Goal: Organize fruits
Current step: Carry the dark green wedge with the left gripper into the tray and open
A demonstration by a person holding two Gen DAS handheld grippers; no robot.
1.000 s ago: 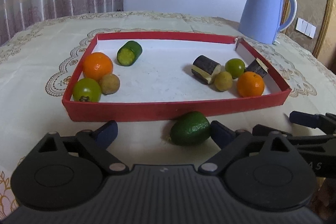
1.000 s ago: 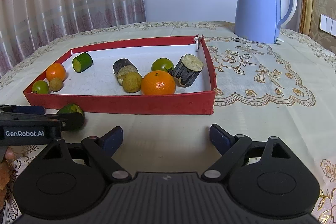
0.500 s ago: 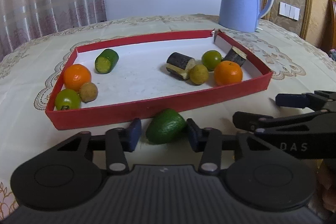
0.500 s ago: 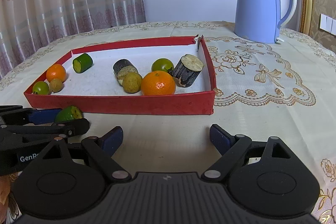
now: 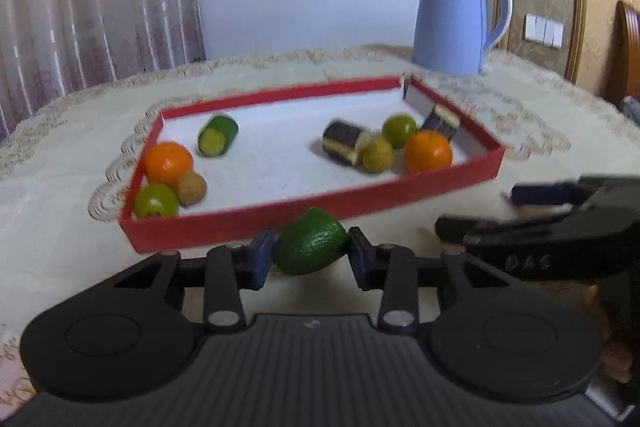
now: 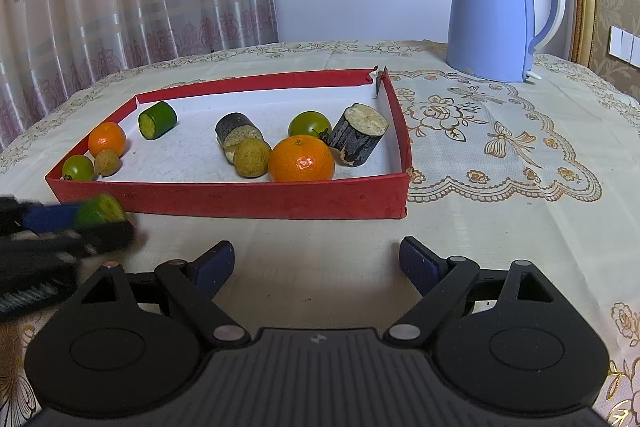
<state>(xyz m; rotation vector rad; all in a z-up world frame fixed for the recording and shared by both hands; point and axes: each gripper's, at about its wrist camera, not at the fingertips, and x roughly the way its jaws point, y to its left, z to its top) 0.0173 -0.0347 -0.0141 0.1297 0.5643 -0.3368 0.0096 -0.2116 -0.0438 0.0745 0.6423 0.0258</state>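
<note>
Just in front of the red tray (image 5: 304, 217), on the near side of its front wall, my left gripper (image 5: 310, 254) has the avocado (image 5: 310, 247) clamped between its blue pads; the jaws have just been closing, and now both pads press on the fruit's sides. The avocado sits outside the tray, close against the front wall, over the cream tablecloth (image 6: 500, 195) (whether it touches the cloth I cannot tell, as this view is blurred). My right gripper (image 6: 316, 261) hangs over bare cloth in front of the tray's right half, its jaws spread wide with nothing between them. Inside the tray, at the left end, lie an orange (image 6: 106, 139), a green tomato (image 6: 77, 167) and a small brown fruit (image 6: 107, 163), bunched together, with a piece of cucumber (image 6: 157, 120) just behind them. Toward the right end a bigger orange (image 6: 301, 159) rests against the front wall, beside a yellowish round fruit (image 6: 252, 157), a dark eggplant piece (image 6: 236, 130), another green tomato (image 6: 309, 124) and a second eggplant piece (image 6: 358, 135) by the right wall. A blue kettle (image 6: 498, 11) stands on the cloth well behind the tray's far right corner.
</note>
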